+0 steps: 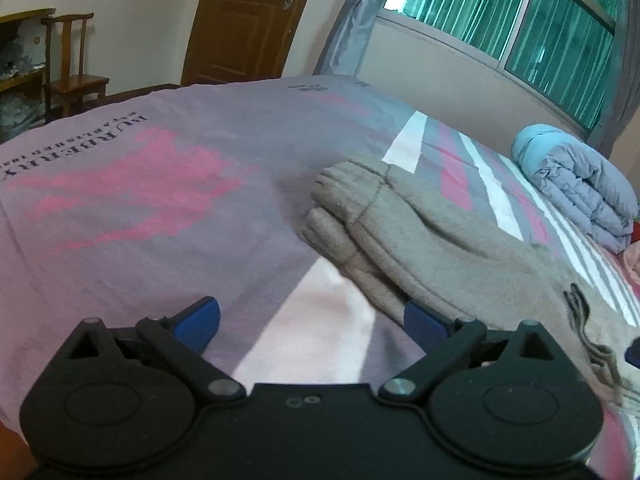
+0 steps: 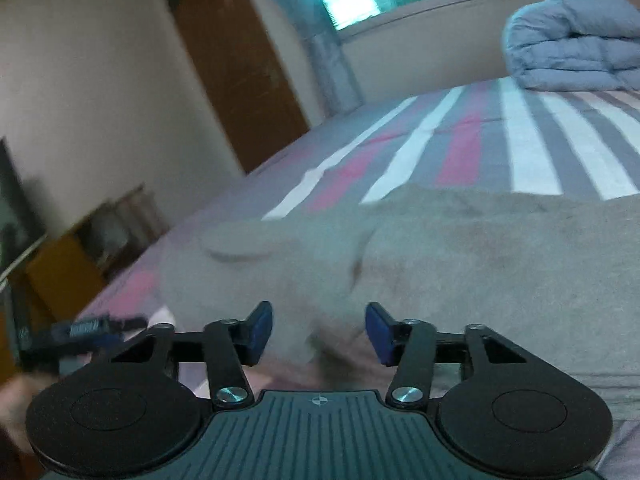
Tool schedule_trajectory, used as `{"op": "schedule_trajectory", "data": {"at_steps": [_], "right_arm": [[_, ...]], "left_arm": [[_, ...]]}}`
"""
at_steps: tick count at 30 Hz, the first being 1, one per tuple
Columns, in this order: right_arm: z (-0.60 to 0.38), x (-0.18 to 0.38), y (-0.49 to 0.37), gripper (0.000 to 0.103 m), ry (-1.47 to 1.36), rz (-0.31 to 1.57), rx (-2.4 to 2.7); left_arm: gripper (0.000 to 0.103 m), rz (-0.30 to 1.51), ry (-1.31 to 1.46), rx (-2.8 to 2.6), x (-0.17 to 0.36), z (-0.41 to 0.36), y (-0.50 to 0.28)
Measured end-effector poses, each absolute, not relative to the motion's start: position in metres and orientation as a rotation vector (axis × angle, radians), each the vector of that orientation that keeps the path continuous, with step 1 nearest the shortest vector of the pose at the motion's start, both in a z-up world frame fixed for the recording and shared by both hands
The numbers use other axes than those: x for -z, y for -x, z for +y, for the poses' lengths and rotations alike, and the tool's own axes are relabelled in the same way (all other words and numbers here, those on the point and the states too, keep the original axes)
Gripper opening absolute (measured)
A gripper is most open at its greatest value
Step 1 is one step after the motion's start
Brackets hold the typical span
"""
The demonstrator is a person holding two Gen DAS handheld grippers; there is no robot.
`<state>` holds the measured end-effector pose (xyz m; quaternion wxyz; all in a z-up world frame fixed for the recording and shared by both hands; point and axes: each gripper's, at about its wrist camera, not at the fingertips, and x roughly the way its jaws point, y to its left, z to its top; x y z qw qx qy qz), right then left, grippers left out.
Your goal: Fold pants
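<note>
The grey-brown fleece pants (image 1: 432, 240) lie folded on the bed, cuffs stacked at the left end. My left gripper (image 1: 312, 326) is open and empty, just in front of the pants' near edge, its right pad (image 1: 424, 324) close to the fabric. In the right wrist view the pants (image 2: 460, 252) fill the middle. My right gripper (image 2: 318, 330) is open and empty, low over the pants' near part. The left gripper (image 2: 86, 330) shows blurred at the left of the right wrist view.
The bed sheet (image 1: 160, 208) is pink and grey with white stripes and dark lettering. A rolled blue-grey duvet (image 1: 580, 188) lies at the bed's far right, also in the right wrist view (image 2: 576, 40). A wooden chair (image 1: 72, 76), a brown door (image 1: 244, 20) and a window (image 1: 520, 8) stand beyond.
</note>
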<state>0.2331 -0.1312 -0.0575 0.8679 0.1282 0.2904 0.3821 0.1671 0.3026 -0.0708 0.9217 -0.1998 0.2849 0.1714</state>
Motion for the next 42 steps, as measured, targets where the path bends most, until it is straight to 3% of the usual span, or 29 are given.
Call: {"op": "schedule_trajectory", "data": {"at_steps": [2, 4, 5, 11, 18, 21, 29, 32, 37, 42], "right_arm": [[-0.136, 0.060, -0.242, 0.030, -0.338, 0.633, -0.727], [-0.132, 0.079, -0.259, 0.014, -0.412, 0.763, -0.669], [-0.126, 0.093, -0.266, 0.015, -0.484, 0.846, -0.701], [-0.146, 0.087, -0.264, 0.015, -0.473, 0.837, -0.810], [-0.276, 0.059, -0.250, 0.015, -0.468, 0.555, -0.427], [-0.296, 0.089, -0.279, 0.014, -0.421, 0.765, -0.339], [-0.299, 0.061, -0.355, 0.014, -0.455, 0.592, -0.336], [-0.297, 0.098, -0.395, 0.014, -0.416, 0.839, -0.332], [-0.309, 0.078, -0.347, 0.014, -0.380, 0.618, -0.410], [-0.342, 0.083, -0.286, 0.014, -0.410, 0.547, -0.390]], "left_arm": [[0.093, 0.590, 0.405, -0.345, 0.071, 0.299, -0.169], [0.094, 0.592, 0.404, -0.337, 0.072, 0.296, -0.170], [0.094, 0.596, 0.400, -0.338, 0.072, 0.294, -0.171], [0.095, 0.599, 0.393, -0.337, 0.072, 0.287, -0.176], [0.095, 0.601, 0.390, -0.329, 0.069, 0.278, -0.187], [0.095, 0.606, 0.392, -0.322, 0.068, 0.271, -0.195], [0.095, 0.619, 0.376, -0.323, 0.066, 0.266, -0.212], [0.095, 0.623, 0.432, -0.329, 0.070, 0.271, -0.213], [0.093, 0.610, 0.521, -0.302, 0.077, 0.285, -0.216], [0.086, 0.537, 0.811, -0.191, 0.087, 0.313, -0.217]]}}
